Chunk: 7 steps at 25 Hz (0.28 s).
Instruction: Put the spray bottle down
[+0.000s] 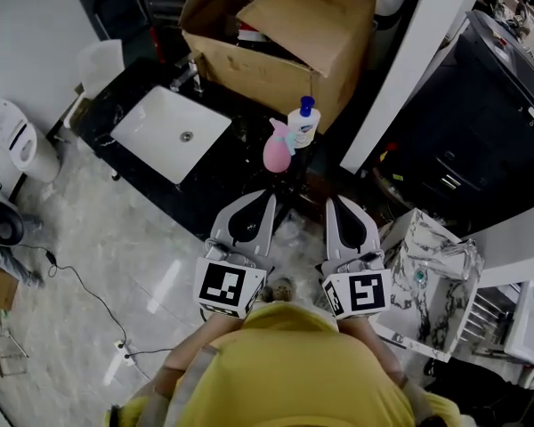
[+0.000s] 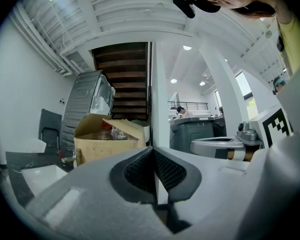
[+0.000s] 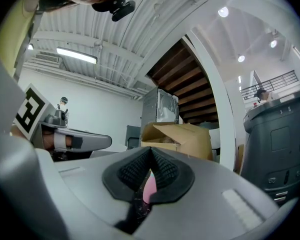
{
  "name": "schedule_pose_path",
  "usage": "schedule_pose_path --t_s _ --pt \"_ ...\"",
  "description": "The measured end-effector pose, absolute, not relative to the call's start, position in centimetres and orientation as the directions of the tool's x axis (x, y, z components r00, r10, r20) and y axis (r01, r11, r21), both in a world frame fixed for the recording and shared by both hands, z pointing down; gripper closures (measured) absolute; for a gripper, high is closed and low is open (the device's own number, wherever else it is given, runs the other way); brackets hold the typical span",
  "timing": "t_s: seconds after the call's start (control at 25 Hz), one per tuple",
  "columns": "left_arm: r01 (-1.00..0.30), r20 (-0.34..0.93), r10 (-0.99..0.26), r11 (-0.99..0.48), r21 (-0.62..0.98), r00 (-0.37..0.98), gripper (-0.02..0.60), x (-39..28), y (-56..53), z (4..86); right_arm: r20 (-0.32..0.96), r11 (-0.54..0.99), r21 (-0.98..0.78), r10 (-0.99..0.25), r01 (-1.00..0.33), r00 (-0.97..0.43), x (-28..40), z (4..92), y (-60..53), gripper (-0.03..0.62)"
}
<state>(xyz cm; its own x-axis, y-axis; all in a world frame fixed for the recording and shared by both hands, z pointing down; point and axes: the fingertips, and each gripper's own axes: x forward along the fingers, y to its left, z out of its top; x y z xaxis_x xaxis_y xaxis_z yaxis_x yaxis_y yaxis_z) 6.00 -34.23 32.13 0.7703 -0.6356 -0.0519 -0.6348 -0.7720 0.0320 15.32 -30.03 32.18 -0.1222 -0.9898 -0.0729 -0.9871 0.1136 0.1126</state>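
Note:
The pink spray bottle (image 1: 278, 149) stands upright on the black counter (image 1: 222, 189), beside a white bottle with a blue cap (image 1: 303, 123). Both grippers hang in front of the counter, close to the person's body and apart from the bottle. My left gripper (image 1: 265, 196) is shut and holds nothing; its pads meet in the left gripper view (image 2: 153, 149). My right gripper (image 1: 335, 201) is shut and empty as well (image 3: 151, 149). Part of the pink bottle (image 3: 149, 189) shows through the slot below its pads.
A white sink basin (image 1: 171, 132) with a faucet (image 1: 185, 76) is set in the counter at the left. An open cardboard box (image 1: 285, 34) stands behind the bottles. A white pillar (image 1: 400, 69) rises at the right, with a marble-patterned block (image 1: 432, 274) below it.

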Motion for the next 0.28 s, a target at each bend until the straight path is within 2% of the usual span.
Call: schedule_pose_path --t_s 0.28 --pt "-0.624 -0.043 -0.625 -0.781 0.041 0.779 0.578 6.35 -34.42 32.58 -0.064 0.112 0.105 -0.991 -0.988 -0.119 15.35 32.60 -30.47 0.594"
